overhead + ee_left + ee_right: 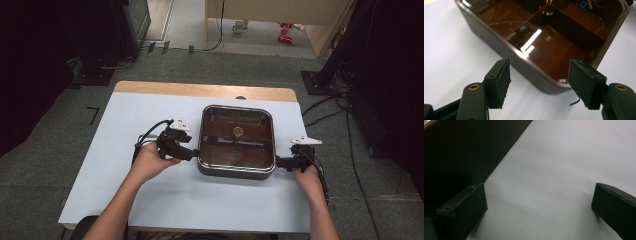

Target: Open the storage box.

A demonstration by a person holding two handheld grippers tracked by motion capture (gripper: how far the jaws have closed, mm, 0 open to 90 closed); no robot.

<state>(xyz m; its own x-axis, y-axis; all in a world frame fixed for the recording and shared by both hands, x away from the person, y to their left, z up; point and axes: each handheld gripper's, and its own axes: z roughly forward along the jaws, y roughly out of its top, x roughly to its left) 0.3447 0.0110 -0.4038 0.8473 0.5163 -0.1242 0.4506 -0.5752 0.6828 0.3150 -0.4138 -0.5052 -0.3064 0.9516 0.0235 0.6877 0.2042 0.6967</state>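
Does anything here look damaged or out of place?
Yes: the pad on one finger of the left gripper looks frayed and ragged at its edge. The pan sits squarely on the table, and nothing is spilled.

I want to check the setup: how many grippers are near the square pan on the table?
2. The left gripper is at the left side of the square pan; the right gripper is at its right front corner.
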